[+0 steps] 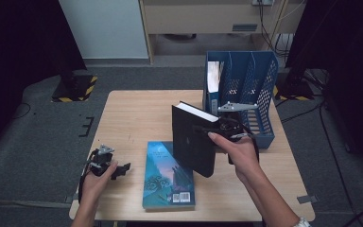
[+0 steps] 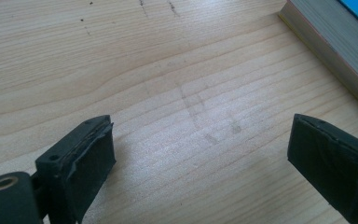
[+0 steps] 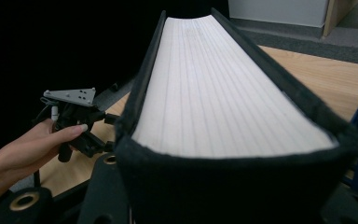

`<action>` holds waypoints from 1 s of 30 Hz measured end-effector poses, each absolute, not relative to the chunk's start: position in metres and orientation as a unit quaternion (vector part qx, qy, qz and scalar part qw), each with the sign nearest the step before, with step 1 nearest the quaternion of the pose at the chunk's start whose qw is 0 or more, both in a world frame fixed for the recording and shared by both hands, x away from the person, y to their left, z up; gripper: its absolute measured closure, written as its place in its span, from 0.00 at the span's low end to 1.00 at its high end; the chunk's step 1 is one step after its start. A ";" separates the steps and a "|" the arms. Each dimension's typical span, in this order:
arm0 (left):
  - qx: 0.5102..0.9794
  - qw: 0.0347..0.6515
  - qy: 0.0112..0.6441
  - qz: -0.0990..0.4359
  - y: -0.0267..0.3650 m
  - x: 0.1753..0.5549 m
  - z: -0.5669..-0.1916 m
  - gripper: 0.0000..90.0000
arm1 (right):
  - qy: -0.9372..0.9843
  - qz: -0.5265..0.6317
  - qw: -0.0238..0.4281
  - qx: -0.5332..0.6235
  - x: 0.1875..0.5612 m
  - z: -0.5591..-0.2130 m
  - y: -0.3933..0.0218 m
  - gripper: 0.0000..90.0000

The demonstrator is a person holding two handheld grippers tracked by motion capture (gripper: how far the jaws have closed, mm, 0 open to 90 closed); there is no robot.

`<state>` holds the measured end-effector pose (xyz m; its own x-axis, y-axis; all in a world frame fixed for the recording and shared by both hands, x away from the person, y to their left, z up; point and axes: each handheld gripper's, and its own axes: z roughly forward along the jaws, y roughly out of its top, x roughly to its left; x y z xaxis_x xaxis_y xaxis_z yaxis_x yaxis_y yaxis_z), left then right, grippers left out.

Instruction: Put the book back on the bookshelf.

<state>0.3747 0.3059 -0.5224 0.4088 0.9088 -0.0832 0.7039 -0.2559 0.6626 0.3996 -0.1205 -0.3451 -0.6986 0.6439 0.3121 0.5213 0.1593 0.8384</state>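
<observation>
A thick black hardcover book (image 1: 194,139) stands upright in the air over the middle of the wooden table (image 1: 132,113), white page edges facing up. My right gripper (image 1: 207,130) is shut on its right-hand edge; in the right gripper view the book (image 3: 214,88) spans the jaws. A blue paperback (image 1: 168,175) lies flat near the front edge, just below the black book. My left gripper (image 1: 123,168) rests low at the front left, open, with bare wood between its pads (image 2: 93,158). The paperback's page edge (image 2: 335,42) lies ahead and to its right.
A blue mesh file rack (image 1: 250,80) with upright slots stands at the back right of the table, a light-coloured book (image 1: 211,78) in its leftmost slot. Grey carpet surrounds the table. Dark stands with striped bases flank it on both sides.
</observation>
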 end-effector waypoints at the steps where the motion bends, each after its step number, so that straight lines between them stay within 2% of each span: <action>1: 0.776 0.320 0.520 0.160 0.306 0.375 -0.522 0.07 | 0.759 0.523 0.059 0.384 0.400 -0.345 -0.120 0.59; 30: 0.781 0.315 0.516 0.155 0.305 0.375 -0.526 0.07 | 0.733 0.529 0.085 0.419 0.372 -0.345 -0.190 0.59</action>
